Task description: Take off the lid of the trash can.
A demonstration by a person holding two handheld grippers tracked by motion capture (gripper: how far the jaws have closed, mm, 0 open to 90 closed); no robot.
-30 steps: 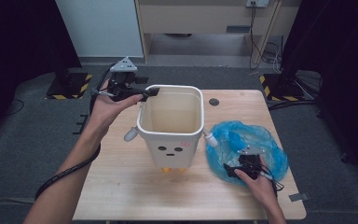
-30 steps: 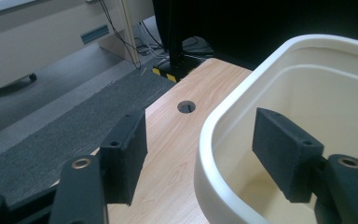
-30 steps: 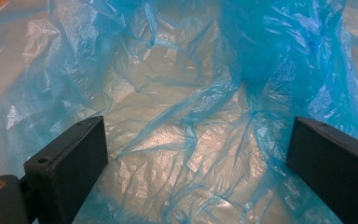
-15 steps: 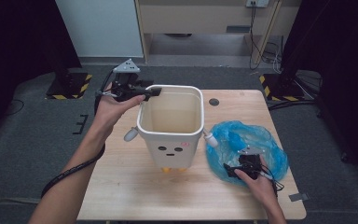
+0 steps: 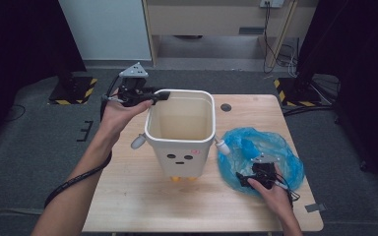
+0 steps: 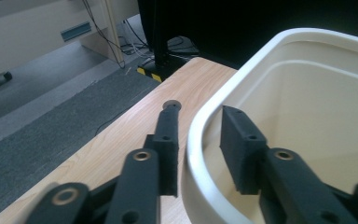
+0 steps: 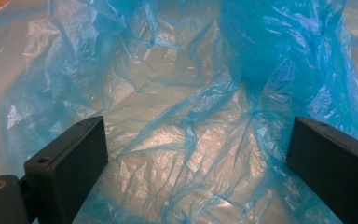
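At the left, the left gripper [image 5: 160,98] was seen with its jaws just closed in astride the rim of the cream plastic bin with a printed face [image 5: 179,158], standing mid-table on the pale wooden table [image 5: 128,196]. At the right, the right gripper [image 5: 248,179] was held wide apart over crumpled blue plastic bag [image 5: 256,147].
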